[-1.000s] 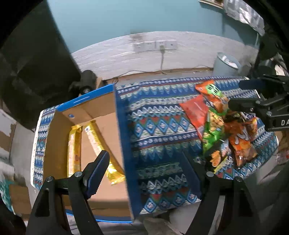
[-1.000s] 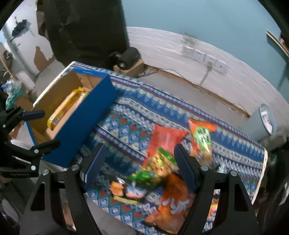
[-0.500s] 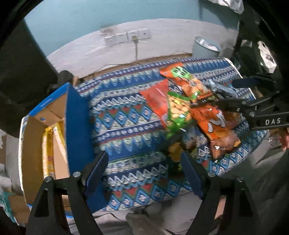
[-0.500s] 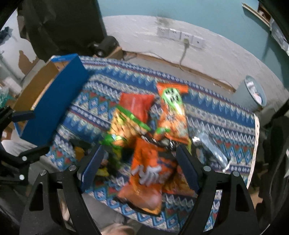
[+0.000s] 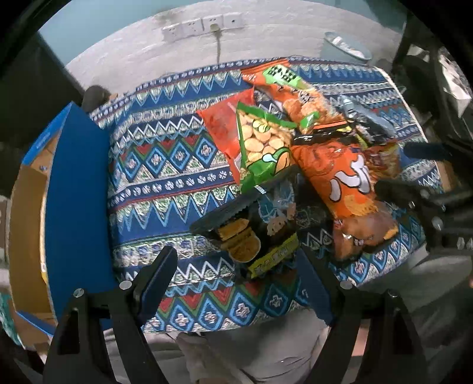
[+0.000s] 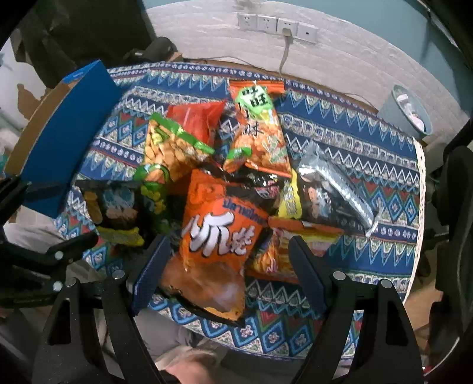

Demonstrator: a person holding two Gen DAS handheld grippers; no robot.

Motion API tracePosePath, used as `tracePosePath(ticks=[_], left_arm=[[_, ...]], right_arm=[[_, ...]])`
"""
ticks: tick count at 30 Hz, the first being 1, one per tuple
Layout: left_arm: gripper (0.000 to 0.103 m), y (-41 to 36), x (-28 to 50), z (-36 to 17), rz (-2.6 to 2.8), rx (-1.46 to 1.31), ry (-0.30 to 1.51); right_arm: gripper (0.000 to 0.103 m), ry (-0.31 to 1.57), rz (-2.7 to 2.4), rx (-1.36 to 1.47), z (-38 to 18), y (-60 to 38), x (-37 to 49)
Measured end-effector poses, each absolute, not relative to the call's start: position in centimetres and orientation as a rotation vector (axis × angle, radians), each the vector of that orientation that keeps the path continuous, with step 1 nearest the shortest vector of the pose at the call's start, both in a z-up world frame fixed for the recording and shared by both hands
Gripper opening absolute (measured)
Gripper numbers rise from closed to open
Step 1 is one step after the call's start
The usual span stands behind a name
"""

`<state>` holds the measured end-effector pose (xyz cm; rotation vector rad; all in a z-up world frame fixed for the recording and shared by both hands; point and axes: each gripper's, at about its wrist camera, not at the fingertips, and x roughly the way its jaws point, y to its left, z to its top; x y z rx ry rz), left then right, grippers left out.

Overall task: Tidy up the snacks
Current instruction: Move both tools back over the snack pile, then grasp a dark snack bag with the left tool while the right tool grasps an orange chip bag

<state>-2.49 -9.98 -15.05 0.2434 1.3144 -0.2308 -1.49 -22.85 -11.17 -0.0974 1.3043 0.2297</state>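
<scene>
A heap of snack bags lies on the patterned tablecloth [image 5: 165,165]. My left gripper [image 5: 236,280] is open above the near end of a black snack bag [image 5: 260,230], its pads clear of it. My right gripper [image 6: 229,271] is open, with the big orange bag [image 6: 218,233] lying between and below its fingers, not pressed. Behind are a green bag [image 6: 171,147], a red bag [image 6: 195,115] and an orange-and-green bag [image 6: 257,133]. A silver packet [image 6: 337,183] lies to the right. The blue cardboard box [image 5: 77,192] stands at the left, its inside mostly hidden.
The table's near edge runs just under both grippers, with a person's grey trousers [image 5: 266,339] below it. A grey bin [image 6: 408,112] stands on the floor behind the table's right end. A wall with sockets [image 6: 278,26] is behind.
Both grippers have swung right from the box and come down over the snack heap. The bags now look larger and lie under the fingers.
</scene>
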Motion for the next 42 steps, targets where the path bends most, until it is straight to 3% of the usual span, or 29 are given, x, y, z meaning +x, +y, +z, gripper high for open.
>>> tracePosePath(ticks=[23, 24, 27, 34, 38, 42], left_arm=[[0.087, -10.6, 0.9, -20.3, -0.225, 0.120, 1.422], [0.085, -10.4, 0.9, -20.4, -0.232, 0.109, 1.421], [0.063, -9.7, 0.9, -20.8, -0.254, 0.076, 1.429], [0.058, -8.8, 0.4, -20.4, -0.301, 0.094, 1.397], [0.058, -8.9, 0.0, -19.6, -0.322, 0.159, 1.372], [0.058, -8.5, -0.1, -18.6, -0.322, 0.223, 1.346]], right_arm=[[0.082, 1.404, 0.228, -0.084, -16.3, -22.7, -0.7], [0.082, 1.410, 0.229, -0.078, -16.6, -22.6, -0.7], [0.082, 1.425, 0.231, -0.078, -17.5, -22.2, -0.4], [0.082, 1.449, 0.223, -0.111, -19.4, -21.4, 0.2], [0.062, 1.444, 0.230, -0.138, -19.6, -21.2, 0.5], [0.058, 1.442, 0.250, -0.128, -19.5, -21.1, 0.7]])
